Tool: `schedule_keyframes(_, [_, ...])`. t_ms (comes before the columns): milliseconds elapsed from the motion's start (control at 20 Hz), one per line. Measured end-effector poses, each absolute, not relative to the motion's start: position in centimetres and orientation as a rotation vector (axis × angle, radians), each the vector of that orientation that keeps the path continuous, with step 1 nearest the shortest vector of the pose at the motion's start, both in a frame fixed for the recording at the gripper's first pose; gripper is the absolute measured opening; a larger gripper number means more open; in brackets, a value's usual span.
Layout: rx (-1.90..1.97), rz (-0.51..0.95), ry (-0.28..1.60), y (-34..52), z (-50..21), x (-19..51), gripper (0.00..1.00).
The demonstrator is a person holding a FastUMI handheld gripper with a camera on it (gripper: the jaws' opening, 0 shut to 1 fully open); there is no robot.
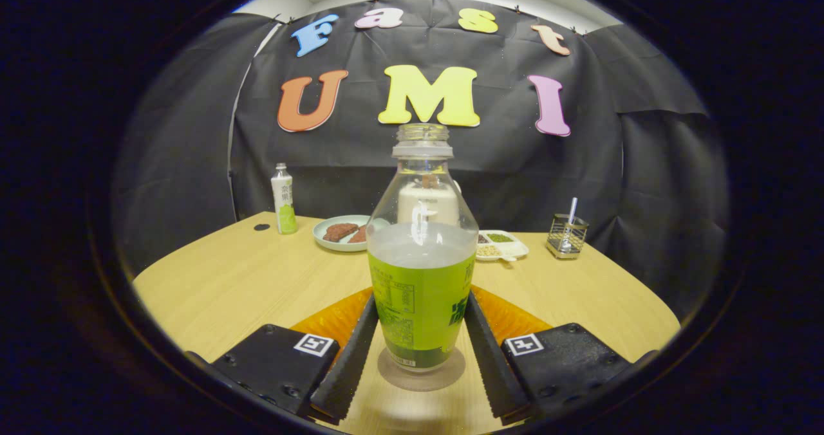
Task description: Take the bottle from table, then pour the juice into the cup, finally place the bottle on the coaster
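We see the clear plastic bottle with a green label (421,274) standing upright and uncapped in the lower middle of the frame, on the pale wooden worktop (225,287). It holds pale cloudy liquid up to just above the label. Our gripper (421,351) has its two fingers (344,358) lying along either side of the bottle's lower half; they look to touch the label on both sides, so we read it as grasping the bottle. An orange patterned coaster (328,322) lies just behind the fingers, showing on both sides of the bottle. Further back, left of centre, stand a small white-and-green bottle (284,200) and a pale green plate of brown pieces (340,232). Directly behind the bottle neck is a white cup (428,203), seen through the glassy plastic. To the right sit a white divided tray of grains (502,245) and a wire holder with a spoon (566,234).
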State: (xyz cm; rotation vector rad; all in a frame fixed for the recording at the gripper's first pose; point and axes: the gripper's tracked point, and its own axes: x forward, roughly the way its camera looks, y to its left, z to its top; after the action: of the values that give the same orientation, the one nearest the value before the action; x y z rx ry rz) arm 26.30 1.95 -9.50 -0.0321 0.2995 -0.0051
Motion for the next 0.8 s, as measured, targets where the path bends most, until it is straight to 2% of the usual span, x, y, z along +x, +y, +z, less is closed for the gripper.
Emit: schedule_keyframes(800, [-0.039,0.010,0.330,1.3,-10.7,26.5,0.84])
